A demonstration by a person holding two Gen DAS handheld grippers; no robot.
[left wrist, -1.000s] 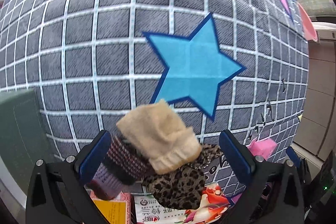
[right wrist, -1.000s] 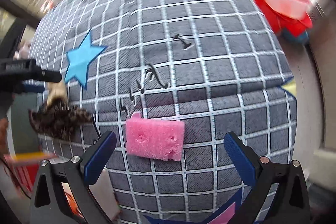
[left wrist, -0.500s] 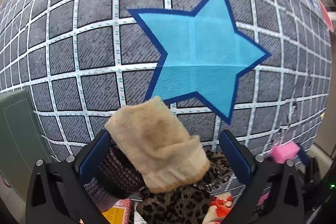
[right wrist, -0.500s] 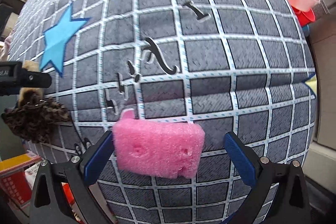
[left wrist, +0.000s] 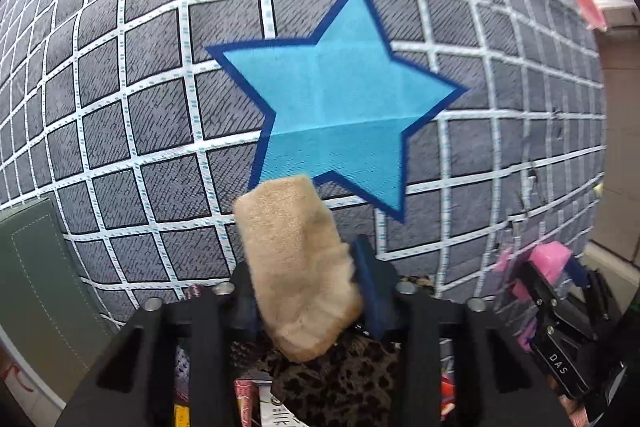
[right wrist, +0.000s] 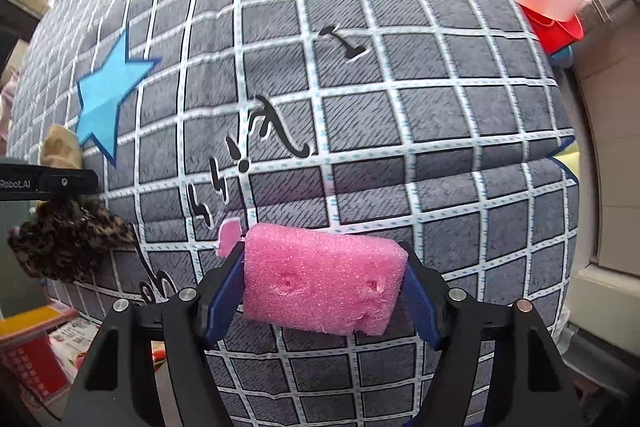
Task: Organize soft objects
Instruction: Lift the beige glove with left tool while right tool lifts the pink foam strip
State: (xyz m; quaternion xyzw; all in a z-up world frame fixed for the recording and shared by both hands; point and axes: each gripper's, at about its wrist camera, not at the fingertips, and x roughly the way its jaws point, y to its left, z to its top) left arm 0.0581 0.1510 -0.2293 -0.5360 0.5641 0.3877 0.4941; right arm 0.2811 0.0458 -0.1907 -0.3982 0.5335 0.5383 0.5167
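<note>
Pink foam block (right wrist: 322,285) and beige sock (left wrist: 296,279) sit pinched in right tongs (right wrist: 324,291) and left tongs (left wrist: 306,287), jaws just closing; leopard-print cloth (right wrist: 66,243) remains unsorted.

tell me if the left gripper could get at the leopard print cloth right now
Probably not: the left gripper has just closed on the beige knitted sock, which lies on top of the leopard print cloth.

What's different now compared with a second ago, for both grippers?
Both jaws have just been closing: the left gripper now pinches the beige sock, the right gripper clamps the pink foam block. The leopard-print cloth and grid quilt stay put.
</note>
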